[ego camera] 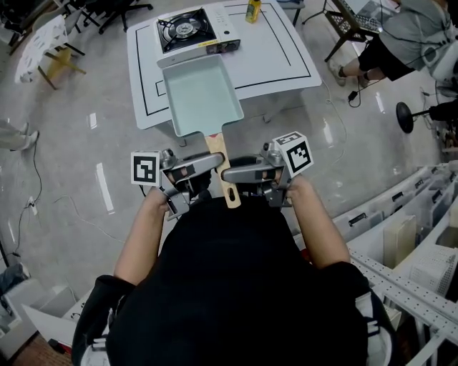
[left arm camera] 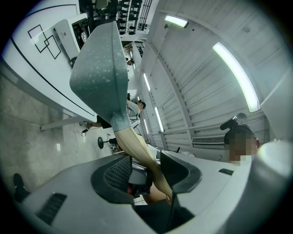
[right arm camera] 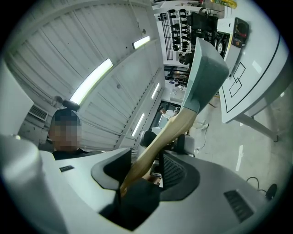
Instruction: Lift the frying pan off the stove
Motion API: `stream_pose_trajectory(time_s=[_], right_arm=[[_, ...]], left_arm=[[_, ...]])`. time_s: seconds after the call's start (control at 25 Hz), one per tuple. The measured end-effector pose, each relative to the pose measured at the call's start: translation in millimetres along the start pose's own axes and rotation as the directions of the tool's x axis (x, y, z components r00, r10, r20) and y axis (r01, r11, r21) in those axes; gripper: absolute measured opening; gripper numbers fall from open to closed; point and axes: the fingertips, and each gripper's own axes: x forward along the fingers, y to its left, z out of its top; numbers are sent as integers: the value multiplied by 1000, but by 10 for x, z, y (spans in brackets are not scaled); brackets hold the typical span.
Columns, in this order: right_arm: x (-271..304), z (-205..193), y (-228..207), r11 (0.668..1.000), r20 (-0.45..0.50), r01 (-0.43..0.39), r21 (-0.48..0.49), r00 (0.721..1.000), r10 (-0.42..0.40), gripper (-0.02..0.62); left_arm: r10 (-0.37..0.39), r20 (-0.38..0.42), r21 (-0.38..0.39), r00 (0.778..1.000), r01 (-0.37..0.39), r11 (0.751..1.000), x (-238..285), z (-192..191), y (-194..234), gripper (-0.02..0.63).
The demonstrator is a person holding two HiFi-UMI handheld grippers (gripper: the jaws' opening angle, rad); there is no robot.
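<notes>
A teal rectangular frying pan [ego camera: 203, 96] with a wooden handle [ego camera: 219, 151] hangs in the air over the near edge of the white table [ego camera: 286, 61]. It is off the portable gas stove [ego camera: 187, 30] at the table's far side. My left gripper [ego camera: 212, 166] and right gripper [ego camera: 230, 174] meet at the handle from either side, both shut on it. In the left gripper view the handle [left arm camera: 137, 146] runs between the jaws of the left gripper [left arm camera: 146, 172] up to the pan [left arm camera: 100, 68]. The right gripper view shows the handle [right arm camera: 169, 132] in the right gripper [right arm camera: 143, 170] below the pan [right arm camera: 206, 73].
A yellow bottle [ego camera: 252, 10] stands at the table's far edge. A seated person [ego camera: 404, 36] is at the upper right, near a stool base [ego camera: 405, 116]. Shelving [ego camera: 408, 243] lines the right side. A chair [ego camera: 50, 46] stands at the upper left.
</notes>
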Motion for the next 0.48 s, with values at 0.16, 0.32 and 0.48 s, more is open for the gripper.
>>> stream_pose_trajectory(time_s=[0.16, 0.32, 0.48], right_arm=[[-48, -27, 21, 1000, 1, 2, -3, 1000, -2, 201], [-86, -56, 49, 1000, -7, 1, -6, 1000, -1, 202], [-76, -39, 18, 1000, -8, 1, -8, 1000, -1, 204]], left_arm=[[0, -1, 5, 1000, 0, 1000, 46, -31, 7, 195], [1, -3, -1, 1000, -1, 1000, 81, -74, 8, 196], [2, -3, 5, 1000, -2, 1000, 62, -46, 21, 196]])
